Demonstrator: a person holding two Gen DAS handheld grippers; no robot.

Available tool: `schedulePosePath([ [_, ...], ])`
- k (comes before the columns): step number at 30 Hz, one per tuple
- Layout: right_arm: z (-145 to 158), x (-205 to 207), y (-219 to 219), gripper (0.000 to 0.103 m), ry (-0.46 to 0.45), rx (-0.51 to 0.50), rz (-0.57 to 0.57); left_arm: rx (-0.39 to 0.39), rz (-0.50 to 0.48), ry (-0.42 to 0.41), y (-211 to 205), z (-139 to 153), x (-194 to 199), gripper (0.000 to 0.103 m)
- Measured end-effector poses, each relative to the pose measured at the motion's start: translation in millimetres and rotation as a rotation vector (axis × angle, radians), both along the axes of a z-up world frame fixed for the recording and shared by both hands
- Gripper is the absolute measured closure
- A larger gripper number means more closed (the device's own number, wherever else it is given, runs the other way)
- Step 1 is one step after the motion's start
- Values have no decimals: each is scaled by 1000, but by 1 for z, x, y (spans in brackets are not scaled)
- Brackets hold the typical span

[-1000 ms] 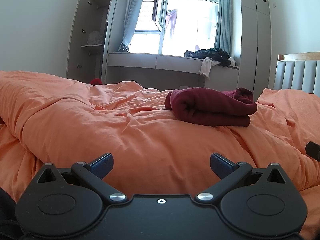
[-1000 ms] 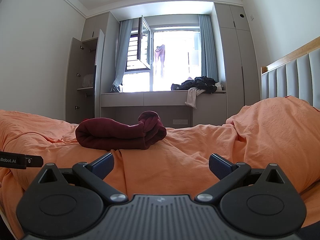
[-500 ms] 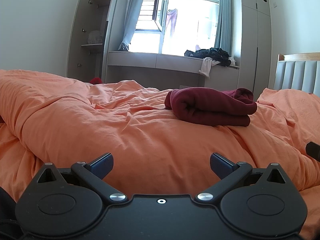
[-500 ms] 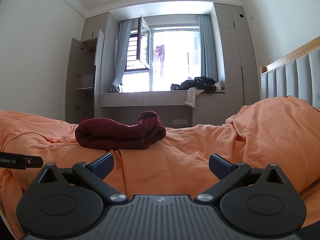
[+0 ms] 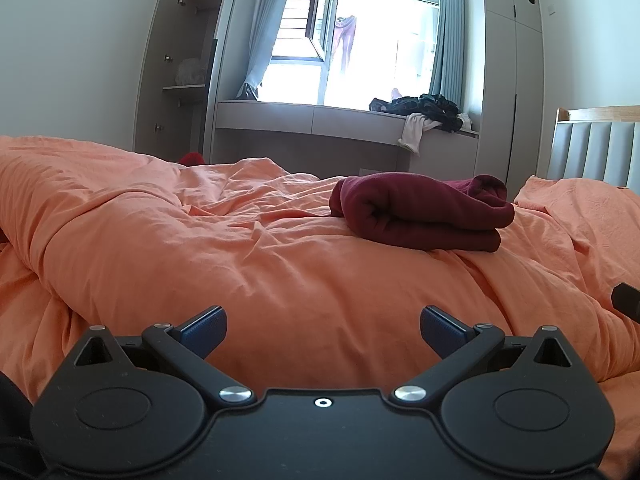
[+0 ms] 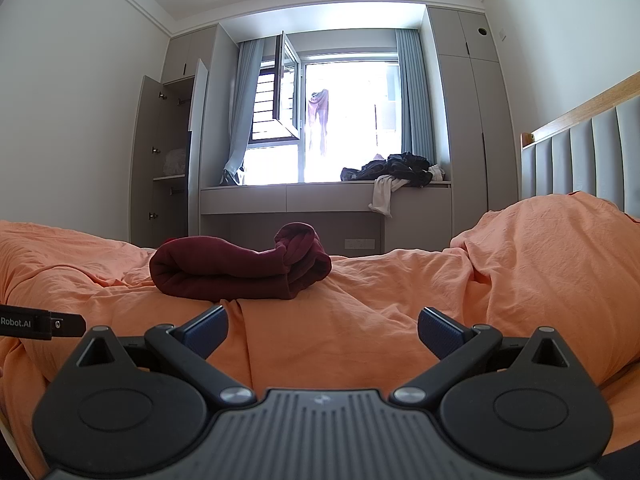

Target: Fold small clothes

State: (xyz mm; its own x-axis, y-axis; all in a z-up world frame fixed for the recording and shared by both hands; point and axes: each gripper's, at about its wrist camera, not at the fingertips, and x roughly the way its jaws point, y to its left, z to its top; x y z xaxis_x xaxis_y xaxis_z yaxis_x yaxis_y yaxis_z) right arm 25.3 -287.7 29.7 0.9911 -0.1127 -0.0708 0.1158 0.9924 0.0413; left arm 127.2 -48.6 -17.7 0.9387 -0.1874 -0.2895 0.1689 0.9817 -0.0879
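Observation:
A dark red garment (image 5: 424,210) lies folded into a thick bundle on the orange duvet (image 5: 248,264); it also shows in the right wrist view (image 6: 240,270). My left gripper (image 5: 323,330) is open and empty, held low over the duvet well short of the bundle, which lies ahead to its right. My right gripper (image 6: 322,330) is open and empty too, with the bundle ahead to its left. A part of the left gripper (image 6: 36,323) shows at the left edge of the right wrist view.
The duvet is rumpled, with a raised ridge at the left (image 5: 80,184) and a hump at the right (image 6: 552,248). A padded headboard (image 6: 592,152) stands at the right. Beyond the bed are a window bench with dark clothes (image 6: 396,170) and an open wardrobe (image 5: 180,72).

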Motion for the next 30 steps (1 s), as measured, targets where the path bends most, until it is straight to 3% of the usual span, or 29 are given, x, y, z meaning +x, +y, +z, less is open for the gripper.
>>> schedulePosePath([
  [30,0,0,-1,0,6,1,-3,27,48,52,-5,-1,2,0],
])
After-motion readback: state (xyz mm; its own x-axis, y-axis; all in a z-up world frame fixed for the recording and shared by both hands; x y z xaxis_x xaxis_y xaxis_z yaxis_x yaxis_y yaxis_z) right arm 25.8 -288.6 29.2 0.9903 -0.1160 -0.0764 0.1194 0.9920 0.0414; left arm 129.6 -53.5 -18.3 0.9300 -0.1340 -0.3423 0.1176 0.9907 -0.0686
